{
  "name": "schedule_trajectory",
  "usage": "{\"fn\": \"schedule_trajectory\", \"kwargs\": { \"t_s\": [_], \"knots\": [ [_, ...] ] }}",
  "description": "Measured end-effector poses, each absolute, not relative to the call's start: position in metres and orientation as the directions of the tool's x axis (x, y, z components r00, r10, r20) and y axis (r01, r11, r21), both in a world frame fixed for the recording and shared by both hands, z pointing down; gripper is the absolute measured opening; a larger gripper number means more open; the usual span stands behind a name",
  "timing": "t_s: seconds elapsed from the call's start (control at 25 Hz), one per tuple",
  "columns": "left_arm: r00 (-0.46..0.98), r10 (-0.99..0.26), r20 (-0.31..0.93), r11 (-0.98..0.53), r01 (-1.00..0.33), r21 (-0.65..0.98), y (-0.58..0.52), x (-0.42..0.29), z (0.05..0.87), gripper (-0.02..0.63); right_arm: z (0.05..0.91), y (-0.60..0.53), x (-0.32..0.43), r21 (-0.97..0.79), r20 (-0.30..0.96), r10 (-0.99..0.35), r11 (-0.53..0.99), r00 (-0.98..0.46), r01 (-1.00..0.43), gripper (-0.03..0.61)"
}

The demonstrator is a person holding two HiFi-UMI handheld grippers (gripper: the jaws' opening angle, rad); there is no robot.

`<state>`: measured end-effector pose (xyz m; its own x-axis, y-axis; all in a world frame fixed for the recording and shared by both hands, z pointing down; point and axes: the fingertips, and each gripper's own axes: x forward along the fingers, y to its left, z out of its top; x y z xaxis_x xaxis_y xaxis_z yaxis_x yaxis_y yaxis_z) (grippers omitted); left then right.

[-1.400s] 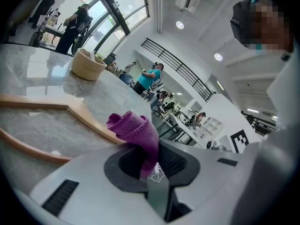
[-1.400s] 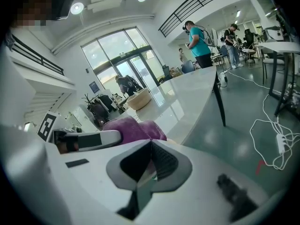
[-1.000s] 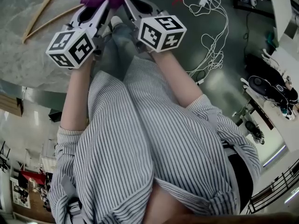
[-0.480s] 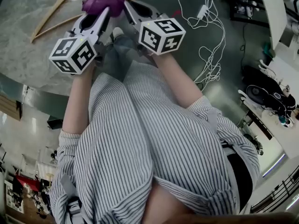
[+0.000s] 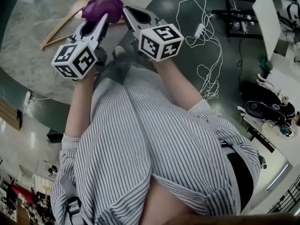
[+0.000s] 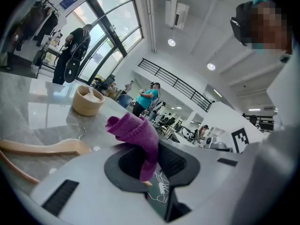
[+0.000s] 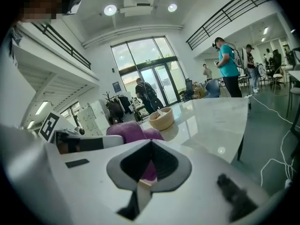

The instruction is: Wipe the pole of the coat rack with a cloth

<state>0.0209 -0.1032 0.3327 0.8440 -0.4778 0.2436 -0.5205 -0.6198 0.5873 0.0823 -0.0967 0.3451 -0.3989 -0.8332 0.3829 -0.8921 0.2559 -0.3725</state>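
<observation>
A purple cloth (image 5: 103, 6) is bunched at the tip of my left gripper (image 5: 104, 17), which is shut on it. In the left gripper view the cloth (image 6: 136, 132) sticks up from between the jaws and a flap of it hangs down into the gap of the left gripper (image 6: 149, 161). My right gripper (image 5: 125, 9) is close beside it on the right. Its jaws are shut and meet at the tip (image 7: 150, 144), with the cloth (image 7: 131, 132) just behind them. I see no coat rack pole near the grippers.
Both grippers hang over a marble table (image 5: 28, 46). A wooden hanger (image 5: 61, 27) lies on it, and a wooden bowl (image 6: 87, 100) stands farther off. White cables (image 5: 206, 41) trail on the floor at right, near a desk (image 5: 281, 139) with dark gear. People stand in the hall.
Both grippers have shifted slightly down in the head view, and the hanger and cables have slid right. The left gripper still holds the cloth; the right stays shut.
</observation>
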Motion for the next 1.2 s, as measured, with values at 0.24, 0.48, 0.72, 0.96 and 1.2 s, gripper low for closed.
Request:
{"fn": "schedule_trajectory", "kwargs": {
  "t_s": [0.24, 0.48, 0.72, 0.96, 1.2],
  "knots": [
    [0.823, -0.531, 0.204, -0.619, -0.540, 0.570, -0.122, 0.010, 0.312, 0.080, 0.318, -0.116, 0.077, -0.329, 0.348, -0.839, 0.308, -0.418, -0.893, 0.015],
    [0.793, -0.588, 0.160, -0.625, -0.571, 0.532, -0.135, -0.009, 0.281, 0.080, 0.288, -0.125, 0.066, -0.311, 0.299, -0.839, 0.365, -0.455, -0.877, 0.015],
    [0.758, -0.640, 0.128, -0.610, -0.603, 0.514, -0.142, -0.021, 0.267, 0.080, 0.268, -0.134, 0.062, -0.286, 0.251, -0.828, 0.431, -0.501, -0.856, 0.015],
    [0.736, -0.665, 0.128, -0.609, -0.633, 0.477, -0.131, -0.028, 0.258, 0.080, 0.256, -0.130, 0.059, -0.266, 0.219, -0.820, 0.471, -0.529, -0.841, 0.015],
    [0.725, -0.678, 0.119, -0.614, -0.648, 0.450, -0.126, -0.036, 0.258, 0.080, 0.262, -0.126, 0.050, -0.272, 0.201, -0.814, 0.488, -0.545, -0.829, 0.015]
  ]
}}
